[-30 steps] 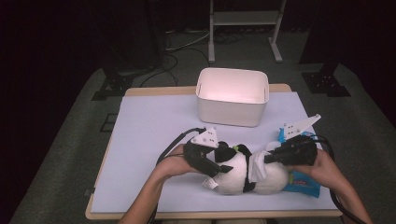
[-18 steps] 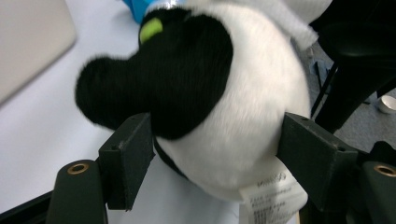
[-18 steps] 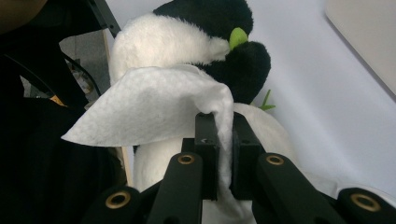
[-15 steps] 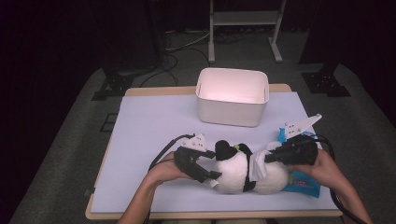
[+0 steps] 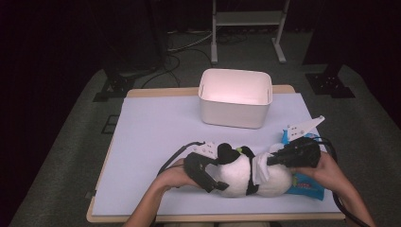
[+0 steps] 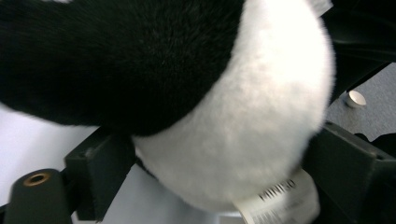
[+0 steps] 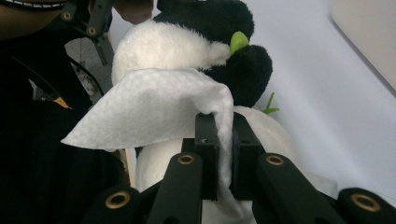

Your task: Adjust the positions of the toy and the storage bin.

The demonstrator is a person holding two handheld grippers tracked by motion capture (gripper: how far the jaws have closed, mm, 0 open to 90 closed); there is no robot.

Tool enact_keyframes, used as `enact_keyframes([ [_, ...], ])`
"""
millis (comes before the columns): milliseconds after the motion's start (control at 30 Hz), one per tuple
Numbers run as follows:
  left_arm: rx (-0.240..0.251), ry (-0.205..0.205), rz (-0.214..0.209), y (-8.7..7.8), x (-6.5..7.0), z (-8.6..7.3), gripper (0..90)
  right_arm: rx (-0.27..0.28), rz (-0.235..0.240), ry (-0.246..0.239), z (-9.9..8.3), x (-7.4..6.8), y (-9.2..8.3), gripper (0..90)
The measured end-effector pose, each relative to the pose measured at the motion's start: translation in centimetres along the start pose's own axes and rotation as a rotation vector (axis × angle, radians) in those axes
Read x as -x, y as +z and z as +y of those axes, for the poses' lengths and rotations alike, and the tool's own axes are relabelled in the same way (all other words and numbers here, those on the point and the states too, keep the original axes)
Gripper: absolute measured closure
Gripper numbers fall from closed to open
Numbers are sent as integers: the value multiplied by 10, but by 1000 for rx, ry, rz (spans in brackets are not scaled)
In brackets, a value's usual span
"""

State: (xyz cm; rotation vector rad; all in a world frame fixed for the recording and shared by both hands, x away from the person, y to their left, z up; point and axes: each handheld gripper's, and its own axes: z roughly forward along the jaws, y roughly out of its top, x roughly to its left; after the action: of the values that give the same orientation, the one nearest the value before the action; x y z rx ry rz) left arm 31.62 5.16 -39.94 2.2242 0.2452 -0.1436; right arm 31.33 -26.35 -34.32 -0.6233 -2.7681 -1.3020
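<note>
- Since a second ago the left gripper [image 5: 208, 176] has sunk from the top of the plush panda [image 5: 246, 175] to its left flank near the tabletop [image 5: 151, 127], and its jaws have just been opening; they now stand wide on either side of the toy's white rump, the pads not visibly pressing.
- Lying on its side at the near edge of the tabletop, the plush panda has its black ears toward the left gripper, and a sewn label [image 6: 280, 198] hangs under its rump in the left gripper view.
- Pinched shut in the right gripper [image 7: 223, 140] is a white wipe [image 7: 154, 112], draped over the panda's white back.
- Under the right hand lies a blue wipe packet [image 5: 307, 184]; the white bin [image 5: 235, 98] stands well behind, untouched.
- To wipe well, I judge the left gripper should close gently on the body to steady it, then the right should drag the wipe flat along the fur in short strokes, keeping the pinch firm so the wipe does not slip out.
</note>
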Motion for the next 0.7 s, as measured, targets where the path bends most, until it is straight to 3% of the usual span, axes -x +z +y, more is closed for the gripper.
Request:
enact_keyframes([
  [133, 43, -3, 2, -3, -2, -1, 234, 7, -5, 4, -1, 0, -1, 833],
  [300, 69, 14, 42, -13, -3, -1, 341, 26, -12, -4, 5, 1, -3, 831],
  [500, 62, 41, 106, -30, -4, -4, 362, 48, -17, -13, 15, 3, 2, 829],
  [700, 63, 33, 137, -47, -5, -14, 366, 49, -21, -10, 17, 3, 2, 827],
])
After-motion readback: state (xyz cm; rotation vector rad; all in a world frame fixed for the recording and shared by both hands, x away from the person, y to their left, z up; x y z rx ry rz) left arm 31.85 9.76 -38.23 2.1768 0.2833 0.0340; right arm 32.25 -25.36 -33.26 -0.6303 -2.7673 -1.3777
